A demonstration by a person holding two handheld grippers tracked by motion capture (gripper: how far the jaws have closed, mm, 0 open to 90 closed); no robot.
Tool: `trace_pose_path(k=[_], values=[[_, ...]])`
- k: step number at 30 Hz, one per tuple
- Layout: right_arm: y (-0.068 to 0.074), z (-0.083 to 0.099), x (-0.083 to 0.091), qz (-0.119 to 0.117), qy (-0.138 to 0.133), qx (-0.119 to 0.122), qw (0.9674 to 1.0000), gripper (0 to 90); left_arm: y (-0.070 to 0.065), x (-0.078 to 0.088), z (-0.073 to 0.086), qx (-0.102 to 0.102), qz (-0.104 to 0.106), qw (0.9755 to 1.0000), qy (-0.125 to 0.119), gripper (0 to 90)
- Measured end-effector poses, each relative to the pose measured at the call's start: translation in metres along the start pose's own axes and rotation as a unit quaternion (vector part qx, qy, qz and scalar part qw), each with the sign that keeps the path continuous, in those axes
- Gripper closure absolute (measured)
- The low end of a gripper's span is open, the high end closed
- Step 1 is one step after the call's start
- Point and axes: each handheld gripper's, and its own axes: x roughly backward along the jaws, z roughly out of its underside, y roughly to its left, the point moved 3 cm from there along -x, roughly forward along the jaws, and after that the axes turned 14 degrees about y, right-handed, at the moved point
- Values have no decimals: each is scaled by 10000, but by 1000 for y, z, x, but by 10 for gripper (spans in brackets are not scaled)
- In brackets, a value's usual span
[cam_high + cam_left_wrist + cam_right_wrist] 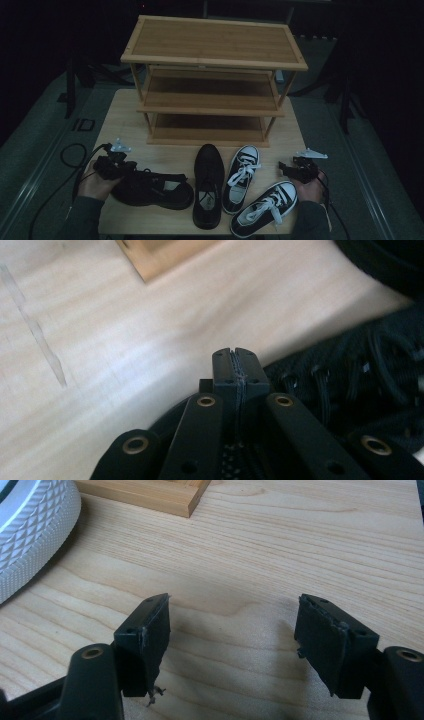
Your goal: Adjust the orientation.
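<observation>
A black lace-up shoe (pixel 150 189) lies on its side at the front left of the wooden table (pixel 120 125). My left gripper (pixel 114 162) sits at its heel end. In the left gripper view the jaws (pixel 235 357) are pressed flat together, a thin edge of the shoe's fabric seems pinched low between them, and the dark laces (pixel 360 380) lie just to the right. My right gripper (pixel 290 167) rests at the table's right edge. Its pads (pixel 232 630) stand wide apart over bare wood, with nothing between them.
A three-tier bamboo shoe rack (pixel 212 80) stands at the back of the table, its foot near both grippers (pixel 160 255) (pixel 145 492). A black dress shoe (pixel 208 185) and two black-and-white sneakers (pixel 241 177) (pixel 265 202) lie in front. A sneaker's white sole (pixel 30 525) is close to the right gripper.
</observation>
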Motion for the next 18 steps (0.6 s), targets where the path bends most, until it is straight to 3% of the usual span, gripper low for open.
trace_pose_path(k=[7, 13, 14, 18], values=[[0, 0, 0, -1, -1, -1, 10000, 298, 10, -8, -38, 46, -51, 9999, -126, 900], [0, 0, 0, 0, -1, -2, 10000, 298, 9, -21, -61, 88, -16, 9999, -143, 889], [0, 0, 0, -1, 0, -2, 10000, 298, 9, -23, -62, 102, 6, 9999, -129, 868], [0, 0, 0, -6, -1, -4, 10000, 297, 9, -25, -59, 214, 41, 9997, -138, 620]])
